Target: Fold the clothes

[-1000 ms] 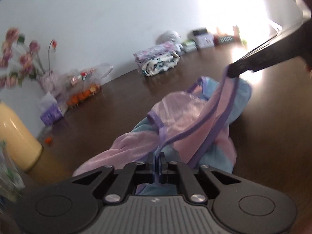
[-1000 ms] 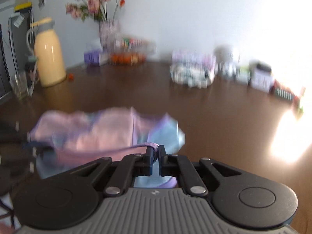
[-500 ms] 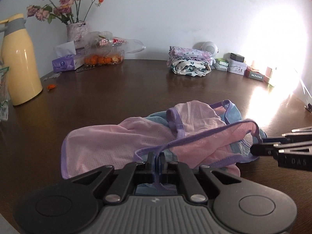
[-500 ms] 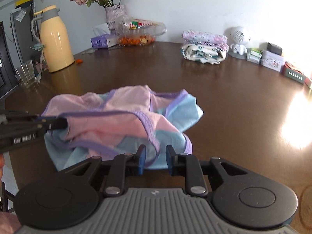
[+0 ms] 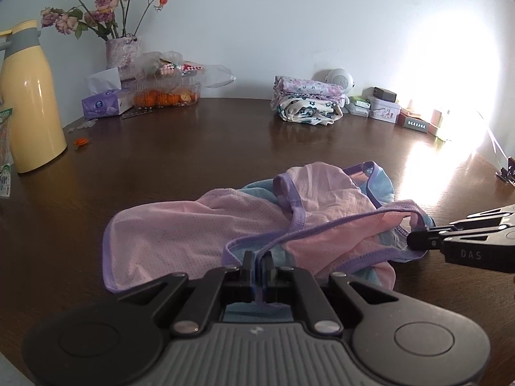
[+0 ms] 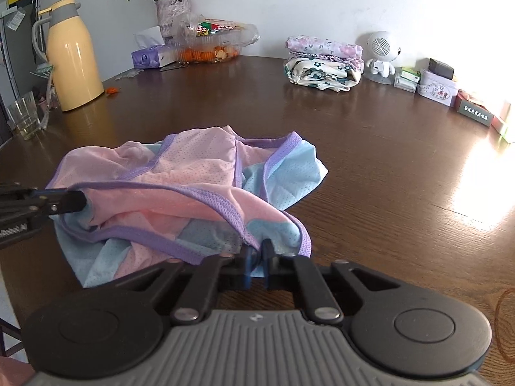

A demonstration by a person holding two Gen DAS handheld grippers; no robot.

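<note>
**Both grippers clamped on the purple trim of a pink-and-blue garment**

The garment (image 5: 244, 225) lies crumpled on the dark tabletop (image 5: 193, 135), nearer than the folded clothes (image 5: 305, 103) by the wall. The left gripper (image 5: 259, 262) has its jaws together on the purple edging. The right gripper (image 6: 257, 254) has just closed its jaws; they now pinch a fold of the same trim. The trim runs taut between the two grips. Only the left view shows the right gripper's lettered side, right of the garment. Only the right view shows the drinking glass (image 6: 22, 115) left of the yellow flask (image 6: 74, 58).
</note>
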